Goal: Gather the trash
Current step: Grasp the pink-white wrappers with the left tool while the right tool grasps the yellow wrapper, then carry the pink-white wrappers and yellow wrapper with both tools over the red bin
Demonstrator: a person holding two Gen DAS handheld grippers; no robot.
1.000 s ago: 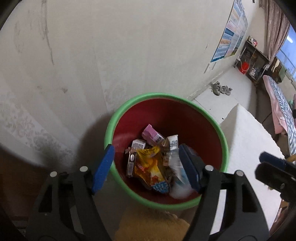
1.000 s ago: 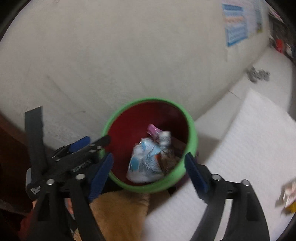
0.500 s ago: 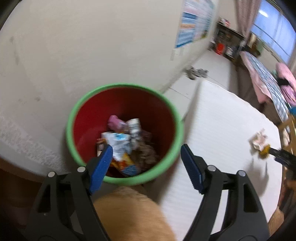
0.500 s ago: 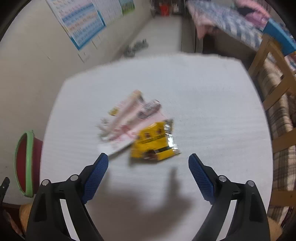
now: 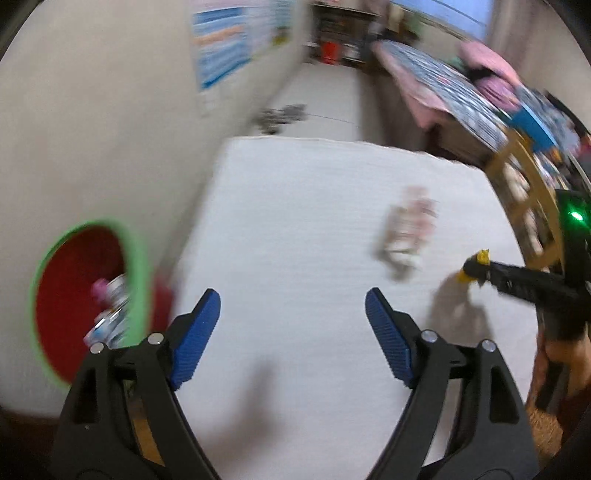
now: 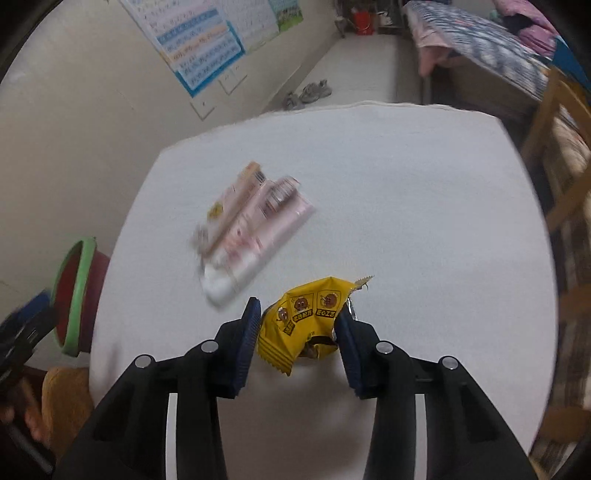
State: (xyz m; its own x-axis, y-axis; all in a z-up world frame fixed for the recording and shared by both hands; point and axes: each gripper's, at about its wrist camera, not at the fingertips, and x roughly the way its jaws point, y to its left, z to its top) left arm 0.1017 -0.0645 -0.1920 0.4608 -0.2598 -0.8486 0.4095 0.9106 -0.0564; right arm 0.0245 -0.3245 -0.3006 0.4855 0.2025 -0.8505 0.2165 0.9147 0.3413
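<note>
Right gripper (image 6: 297, 334) jaws just closed on yellow wrapper (image 6: 308, 321), left gripper (image 5: 291, 332) jaws wide — empty

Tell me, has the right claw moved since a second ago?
Yes. The right claw swung away from the green-rimmed bin, which now sits at the view's left edge, over to the white table. Its jaws have just been closing around the yellow wrapper.

You have a white table (image 6: 406, 206) standing against a cream wall (image 6: 74, 110) that carries a blue-edged chart (image 6: 207, 40). Past its far edge, shoes (image 6: 306, 94) lie on the pale floor, a red bucket (image 6: 362, 20) farther back. A bed (image 6: 480, 48) and wooden chair (image 6: 554, 147) are to your right.
</note>
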